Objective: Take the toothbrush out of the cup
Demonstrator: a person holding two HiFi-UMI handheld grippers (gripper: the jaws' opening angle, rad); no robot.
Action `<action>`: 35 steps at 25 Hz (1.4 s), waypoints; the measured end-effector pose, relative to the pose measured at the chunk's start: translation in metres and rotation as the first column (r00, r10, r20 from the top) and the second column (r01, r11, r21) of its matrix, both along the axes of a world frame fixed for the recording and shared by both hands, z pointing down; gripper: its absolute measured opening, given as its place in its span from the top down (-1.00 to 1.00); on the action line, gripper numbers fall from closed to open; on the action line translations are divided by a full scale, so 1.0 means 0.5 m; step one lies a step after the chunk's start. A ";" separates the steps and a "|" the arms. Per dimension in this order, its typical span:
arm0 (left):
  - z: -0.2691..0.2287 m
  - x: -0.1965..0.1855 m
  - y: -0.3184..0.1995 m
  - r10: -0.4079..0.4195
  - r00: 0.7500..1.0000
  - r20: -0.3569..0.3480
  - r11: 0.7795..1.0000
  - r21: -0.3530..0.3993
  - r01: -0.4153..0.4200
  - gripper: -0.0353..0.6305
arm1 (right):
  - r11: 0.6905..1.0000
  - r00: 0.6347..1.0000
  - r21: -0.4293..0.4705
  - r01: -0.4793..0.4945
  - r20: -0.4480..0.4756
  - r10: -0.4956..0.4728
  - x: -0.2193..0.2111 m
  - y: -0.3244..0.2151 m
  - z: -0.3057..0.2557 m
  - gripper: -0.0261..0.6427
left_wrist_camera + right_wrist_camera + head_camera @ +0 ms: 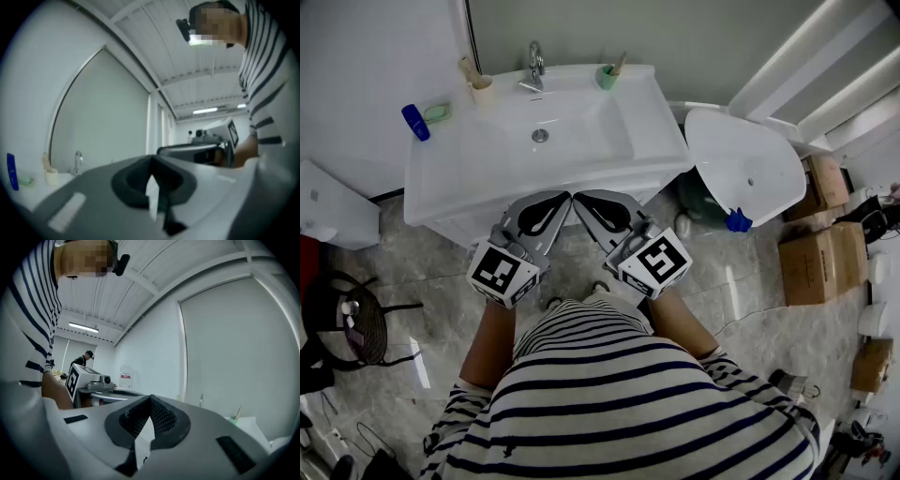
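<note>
**Hovering shut at the sink's front edge**

Holding my left gripper (555, 208) and right gripper (589, 208) closed, nothing between the jaws of either, tips nearly meeting in front of the sink (487, 178). The toothbrush (467, 67) stands in the beige cup (483, 91) at the back left, beside the tap (534, 64), well apart from both grippers. A second brush (619, 63) leans in a green cup (607, 79) at the back right.

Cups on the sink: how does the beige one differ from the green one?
The beige cup stands left of the tap; the green cup stands right of it. The beige cup's toothbrush leans left; the green cup's toothbrush leans right. Both stand upright on the sink.
</note>
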State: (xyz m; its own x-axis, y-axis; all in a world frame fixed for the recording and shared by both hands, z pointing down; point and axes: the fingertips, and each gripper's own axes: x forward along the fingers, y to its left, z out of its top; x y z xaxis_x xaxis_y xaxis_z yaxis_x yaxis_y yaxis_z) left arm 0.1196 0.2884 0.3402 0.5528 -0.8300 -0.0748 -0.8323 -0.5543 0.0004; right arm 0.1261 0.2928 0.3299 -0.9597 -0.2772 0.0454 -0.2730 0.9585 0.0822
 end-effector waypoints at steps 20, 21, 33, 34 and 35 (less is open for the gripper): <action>0.016 0.088 -0.045 -0.001 1.000 -0.003 0.999 -0.039 0.001 0.88 | 0.999 0.999 -0.036 0.006 0.039 -0.005 0.091 -0.039 0.014 0.90; 0.015 0.098 -0.054 -0.004 1.000 0.000 0.999 -0.043 0.004 0.88 | 0.999 0.999 -0.037 0.012 0.039 -0.010 0.102 -0.048 0.013 0.90; 0.001 0.205 -0.167 -0.075 0.997 0.003 0.994 -0.073 0.075 0.88 | 0.989 0.994 -0.091 0.112 0.029 -0.110 0.208 -0.165 0.001 0.90; 0.005 0.207 -0.171 -0.082 0.997 0.002 0.993 -0.080 0.082 0.88 | 0.988 0.993 -0.095 0.121 0.027 -0.119 0.210 -0.168 0.005 0.90; 0.010 0.207 -0.174 -0.089 0.996 0.001 0.992 -0.087 0.089 0.88 | 0.987 0.992 -0.098 0.129 0.024 -0.127 0.209 -0.171 0.010 0.90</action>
State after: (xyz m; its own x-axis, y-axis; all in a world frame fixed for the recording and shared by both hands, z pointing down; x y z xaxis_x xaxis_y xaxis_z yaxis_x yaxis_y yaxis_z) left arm 0.2229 0.2016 0.3453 0.4764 -0.8792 -0.0020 -0.8782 -0.4759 0.0479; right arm 0.2306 0.2070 0.3349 -0.9879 -0.1469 0.0489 -0.1480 0.9888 -0.0185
